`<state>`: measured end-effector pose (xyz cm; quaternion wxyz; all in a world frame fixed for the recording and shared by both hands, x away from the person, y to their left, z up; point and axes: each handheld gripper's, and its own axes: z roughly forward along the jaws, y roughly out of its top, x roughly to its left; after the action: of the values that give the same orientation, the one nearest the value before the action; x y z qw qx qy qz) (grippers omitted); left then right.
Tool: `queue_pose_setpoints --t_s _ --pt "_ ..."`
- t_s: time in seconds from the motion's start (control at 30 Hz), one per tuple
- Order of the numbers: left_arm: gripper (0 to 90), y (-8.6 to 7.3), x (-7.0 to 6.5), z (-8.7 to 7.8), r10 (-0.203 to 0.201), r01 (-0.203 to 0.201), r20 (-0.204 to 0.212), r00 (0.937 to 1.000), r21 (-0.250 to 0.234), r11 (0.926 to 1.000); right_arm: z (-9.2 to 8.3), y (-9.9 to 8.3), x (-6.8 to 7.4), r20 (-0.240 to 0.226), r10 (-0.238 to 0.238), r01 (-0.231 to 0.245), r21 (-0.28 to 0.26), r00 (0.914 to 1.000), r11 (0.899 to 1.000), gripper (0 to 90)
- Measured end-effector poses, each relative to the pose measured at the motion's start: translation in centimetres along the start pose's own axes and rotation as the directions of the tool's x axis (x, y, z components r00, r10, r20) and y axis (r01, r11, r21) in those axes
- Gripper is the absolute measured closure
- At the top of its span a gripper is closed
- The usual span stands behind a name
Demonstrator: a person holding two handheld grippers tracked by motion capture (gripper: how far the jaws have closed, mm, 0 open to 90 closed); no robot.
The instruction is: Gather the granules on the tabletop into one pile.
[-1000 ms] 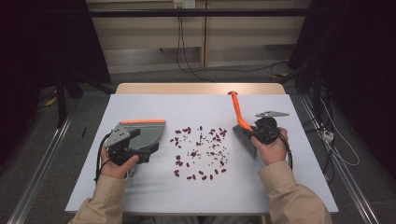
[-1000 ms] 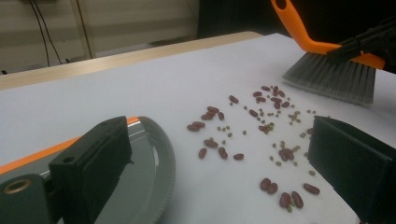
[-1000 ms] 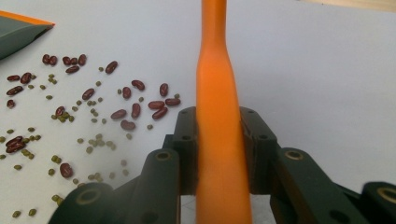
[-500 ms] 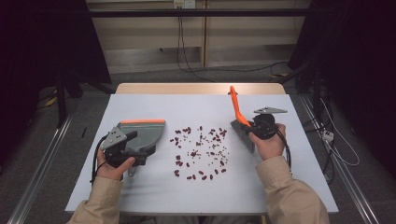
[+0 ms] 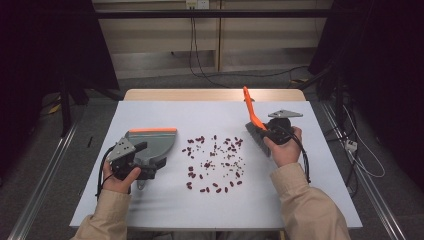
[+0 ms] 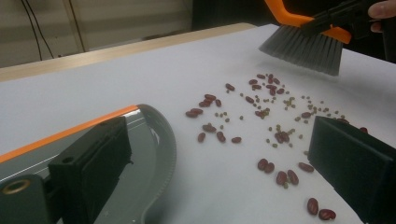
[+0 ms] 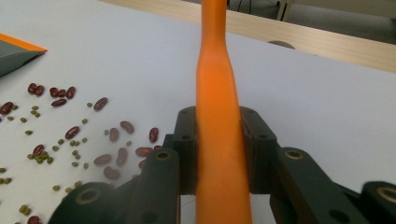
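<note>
The right gripper [image 5: 267,134] is clamped on the orange plastic handle of a hand brush [image 5: 248,106]; in the right gripper view both jaws press the handle [image 7: 217,121] from either side. The brush's grey bristle head [image 6: 303,46] hangs just above the white table surface [image 5: 165,210], near its right edge and just beside the scatter. The left gripper [image 5: 145,156] holds the grey plastic dustpan with an orange lip [image 5: 155,140], resting flat near the left edge; whether its jaws clamp cannot be determined. Scattered dark red kidney beans [image 5: 215,160] and small green beans [image 6: 280,130] lie between dustpan and brush, at the table's centre.
</note>
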<state>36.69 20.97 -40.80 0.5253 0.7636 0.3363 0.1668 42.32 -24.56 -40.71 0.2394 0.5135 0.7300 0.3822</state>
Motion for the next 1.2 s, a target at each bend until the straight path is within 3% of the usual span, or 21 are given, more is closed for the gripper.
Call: queue_pose_setpoints --t_s 0.2,0.53,0.6,0.77,0.87,1.03,1.2 --pt "5.6 -0.1 0.0 -0.1 -0.007 0.007 0.001 1.0000 0.001 1.0000 1.1 0.2 0.1 0.005 -0.025 0.025 -0.010 0.9997 1.000 71.4" --pt "5.6 -0.1 0.4 -0.1 -0.016 0.016 0.002 0.9999 -0.004 0.9999 3.7 0.8 0.3 0.049 -0.125 0.125 -0.003 0.9910 0.992 71.4" --pt "5.6 -0.2 0.4 -0.1 -0.016 0.016 0.003 0.9999 -0.003 0.9999 4.1 0.9 0.4 0.063 -0.166 0.166 0.011 0.9841 0.986 71.4" --pt "5.6 -0.2 0.5 -0.2 -0.020 0.020 0.001 0.9998 -0.004 0.9998 4.8 1.0 1.6 0.034 -0.256 0.255 0.028 0.9661 0.967 71.4" --pt "5.6 -0.2 0.6 -0.3 -0.018 0.018 -0.002 0.9998 -0.006 0.9998 4.9 0.9 2.7 0.013 -0.328 0.327 0.044 0.9447 0.944 71.4" --pt "5.6 -0.2 0.5 -0.3 -0.017 0.017 -0.003 0.9998 -0.007 0.9998 4.5 0.7 3.5 -0.048 -0.355 0.357 0.042 0.9335 0.933 71.4" --pt "5.6 -0.2 0.4 -0.2 -0.014 0.014 0.001 0.9999 -0.004 0.9999 3.9 0.4 4.0 -0.121 -0.385 0.391 0.029 0.9149 0.920 71.4"
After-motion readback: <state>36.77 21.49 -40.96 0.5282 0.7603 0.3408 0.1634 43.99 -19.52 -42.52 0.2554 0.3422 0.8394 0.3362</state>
